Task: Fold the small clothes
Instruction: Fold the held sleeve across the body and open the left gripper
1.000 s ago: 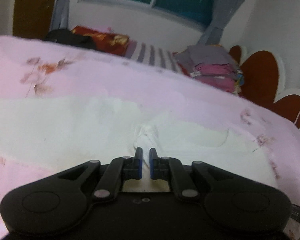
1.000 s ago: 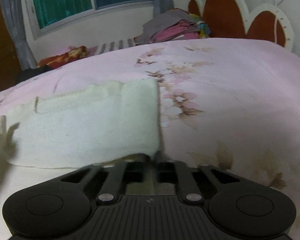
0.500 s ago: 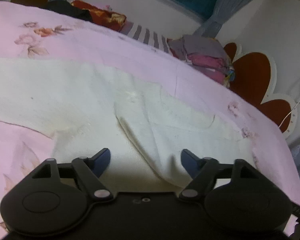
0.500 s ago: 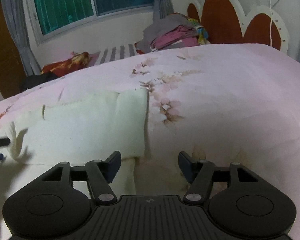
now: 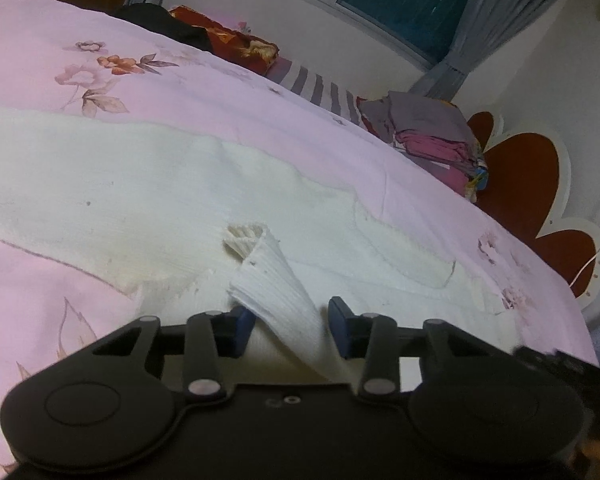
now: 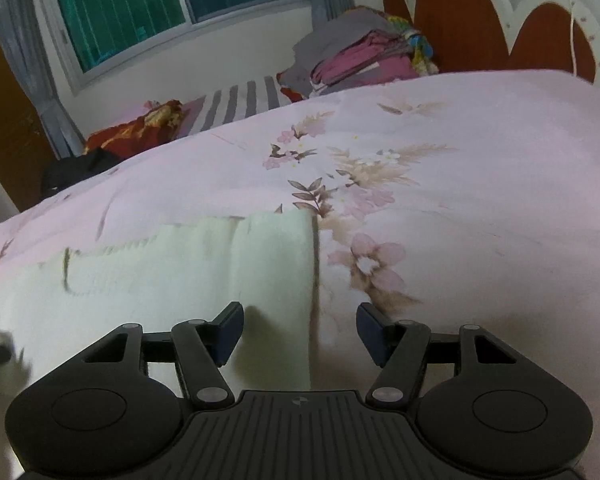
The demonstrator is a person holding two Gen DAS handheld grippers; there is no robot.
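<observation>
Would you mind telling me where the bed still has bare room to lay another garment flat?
Free: the pink floral bedspread right of the cream garment, up to the headboard. Crowded: the far edge, with the folded clothes pile and red cloth beside it.

Garment point(image 5: 148, 200) spread flat on bed point(image 5: 180, 92), raised fold point(image 5: 272, 280) between left gripper point(image 5: 288, 322) jaws, clothes pile point(image 5: 432, 136) behind at headboard point(image 5: 528, 168), window point(image 6: 140, 4) beyond.
</observation>
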